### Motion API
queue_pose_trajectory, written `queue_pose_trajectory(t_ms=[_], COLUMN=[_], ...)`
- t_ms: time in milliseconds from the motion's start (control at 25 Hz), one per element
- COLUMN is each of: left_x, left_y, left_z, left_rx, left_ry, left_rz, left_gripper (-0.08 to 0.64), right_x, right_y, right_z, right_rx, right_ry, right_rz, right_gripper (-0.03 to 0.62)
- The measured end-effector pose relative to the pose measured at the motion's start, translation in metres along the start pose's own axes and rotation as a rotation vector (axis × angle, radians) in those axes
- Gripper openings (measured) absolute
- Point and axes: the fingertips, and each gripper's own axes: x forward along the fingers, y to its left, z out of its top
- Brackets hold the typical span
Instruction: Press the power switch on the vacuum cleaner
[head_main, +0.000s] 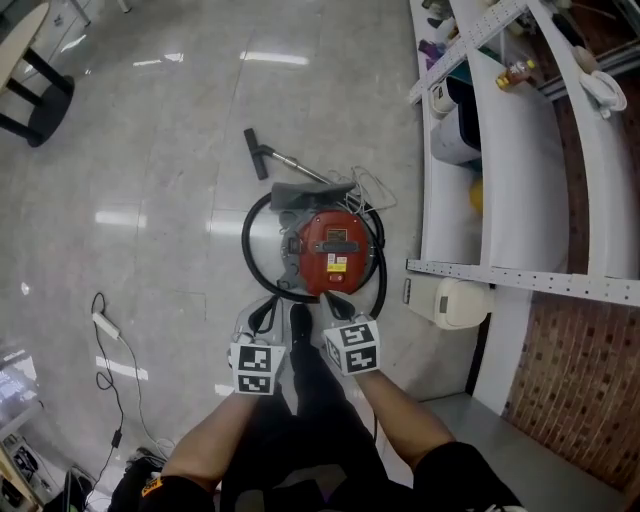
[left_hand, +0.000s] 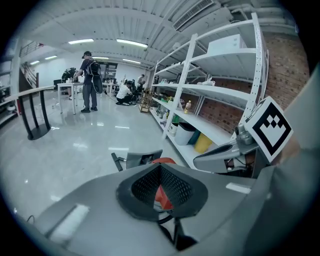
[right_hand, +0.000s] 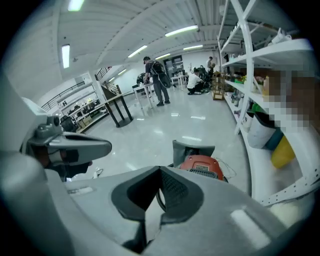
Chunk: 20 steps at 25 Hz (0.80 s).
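Note:
A red canister vacuum cleaner (head_main: 335, 250) stands on the grey floor with its black hose (head_main: 252, 240) looped around it. Its wand ends in a black floor nozzle (head_main: 257, 153) farther out. I cannot make out the power switch on its top. Both grippers hang side by side just short of the vacuum's near side. The left gripper (head_main: 265, 318) is shut and empty; the right gripper (head_main: 340, 305) is shut and empty too. In the left gripper view the vacuum (left_hand: 163, 161) peeks over the closed left gripper (left_hand: 161, 192). In the right gripper view the vacuum (right_hand: 201, 166) lies beyond the right gripper (right_hand: 159, 197).
White shelving (head_main: 520, 180) runs along the right, with a white container (head_main: 455, 300) on the floor at its foot. A power strip with cable (head_main: 105, 325) lies at the left. A black table base (head_main: 40, 95) stands far left. A black shoe (head_main: 300, 322) is between the grippers. People (left_hand: 90, 82) work far off.

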Motion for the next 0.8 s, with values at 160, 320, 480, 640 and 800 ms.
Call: queue_pose_trajectory(t_ms=[160, 320, 480, 640, 800], left_x=[-0.040, -0.079, -0.114, -0.140, -0.170], left_y=[0.004, -0.003, -0.010, -0.011, 0.001], left_z=[0.013, 0.027, 0.041, 0.057, 0.067], left_rx=[-0.025, 0.012, 0.051, 0.061, 0.042], left_ry=[-0.034, -0.089, -0.131, -0.187, -0.242], left_rz=[0.000, -0.040, -0.090, -0.112, -0.112], left_gripper=[0.017, 0.017, 0.017, 0.017, 0.017], right_x=[-0.039, -0.071, -0.099, -0.125, -0.143], right_y=[0.028, 0.066, 0.098, 0.117, 0.143], right_z=[0.027, 0.046, 0.065, 0.078, 0.083], right_rx=[0.021, 0.019, 0.010, 0.003, 0.003], right_ry=[-0.081, -0.161, -0.235, -0.292, -0.332], right_rz=[-0.010, -0.012, -0.028, -0.054, -0.079], right_gripper=[-0.008, -0.008, -0.008, -0.008, -0.008])
